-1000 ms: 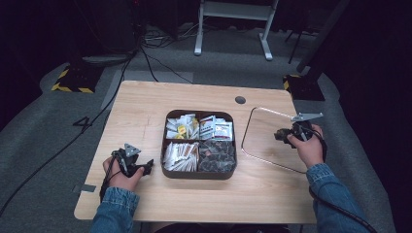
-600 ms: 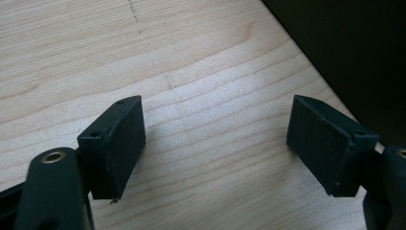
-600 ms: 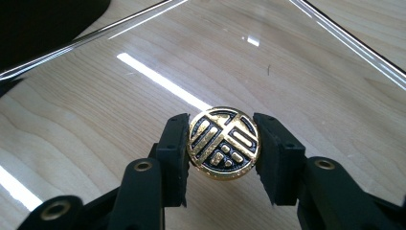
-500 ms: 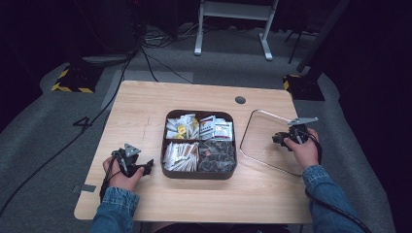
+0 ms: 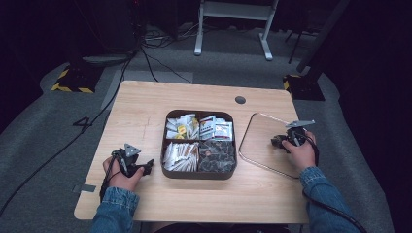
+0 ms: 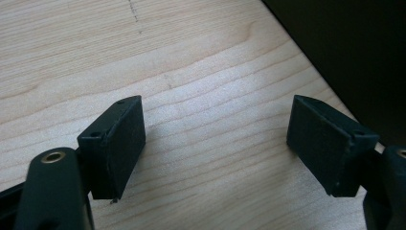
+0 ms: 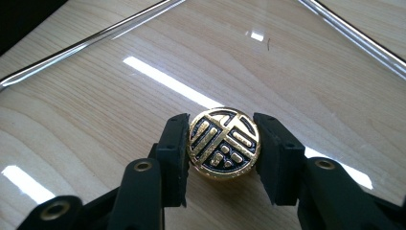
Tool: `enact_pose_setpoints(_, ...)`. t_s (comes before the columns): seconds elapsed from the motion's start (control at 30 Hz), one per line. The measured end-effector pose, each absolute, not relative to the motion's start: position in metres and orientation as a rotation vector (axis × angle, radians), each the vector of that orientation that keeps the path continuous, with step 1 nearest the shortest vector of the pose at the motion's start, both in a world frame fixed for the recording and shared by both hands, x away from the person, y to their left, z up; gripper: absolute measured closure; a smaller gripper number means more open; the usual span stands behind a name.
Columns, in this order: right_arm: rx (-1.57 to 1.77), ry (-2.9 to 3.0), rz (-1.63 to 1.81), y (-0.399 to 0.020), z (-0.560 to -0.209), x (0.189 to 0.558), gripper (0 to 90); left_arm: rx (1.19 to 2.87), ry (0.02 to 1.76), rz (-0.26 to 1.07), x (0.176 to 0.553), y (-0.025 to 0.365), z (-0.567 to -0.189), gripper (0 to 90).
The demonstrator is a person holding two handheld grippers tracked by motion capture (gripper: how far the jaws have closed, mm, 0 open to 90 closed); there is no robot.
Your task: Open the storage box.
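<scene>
Clamping the gold-and-black knob point(image 7: 224, 143) of the clear glass lid point(image 5: 268, 143), the right gripper point(image 5: 285, 141) kept the lid beside the compartment box point(image 5: 199, 175), apparently to expose the packets; the left gripper point(image 6: 218, 143) rested open on the table point(image 5: 145, 107).

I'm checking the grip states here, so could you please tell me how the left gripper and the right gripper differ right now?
The left gripper has its jaws wide apart with nothing between them; the right gripper is shut on a round gold-and-black knob. The left gripper rests over bare wooden table beside the dark compartment box; the right gripper sits over the clear glass lid. Both have black jaws and are hand-held.
</scene>
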State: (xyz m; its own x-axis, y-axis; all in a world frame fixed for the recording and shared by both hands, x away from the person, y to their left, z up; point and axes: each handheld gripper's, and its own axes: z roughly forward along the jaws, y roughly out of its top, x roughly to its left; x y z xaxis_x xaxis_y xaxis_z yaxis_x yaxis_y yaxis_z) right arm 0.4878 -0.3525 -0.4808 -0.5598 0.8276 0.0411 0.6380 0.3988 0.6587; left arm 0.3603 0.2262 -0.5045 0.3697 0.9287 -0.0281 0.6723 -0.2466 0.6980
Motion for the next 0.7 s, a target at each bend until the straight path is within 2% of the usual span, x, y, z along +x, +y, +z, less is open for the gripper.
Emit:
enact_pose_setpoints(0.2,1.287,2.356,0.92,-0.352,-0.481,0.488,56.3,2.008,1.379,0.528,0.36,0.226,-0.504,21.4)
enact_pose_setpoints(0.27,1.306,2.327,0.959,-0.352,-0.476,0.487,45.5,2.007,1.378,0.529,0.36,0.226,-0.504,21.4)
enact_pose_setpoints(0.43,1.296,2.277,1.033,-0.351,-0.465,0.48,36.0,2.009,1.375,0.529,0.36,0.226,-0.504,21.5)
enact_pose_setpoints(0.67,1.232,2.273,1.147,-0.343,-0.453,0.455,33.1,2.011,1.375,0.528,0.36,0.226,-0.504,21.6)
enact_pose_setpoints(0.7,1.18,2.281,1.174,-0.338,-0.452,0.442,33.1,2.012,1.372,0.525,0.359,0.225,-0.504,21.6)
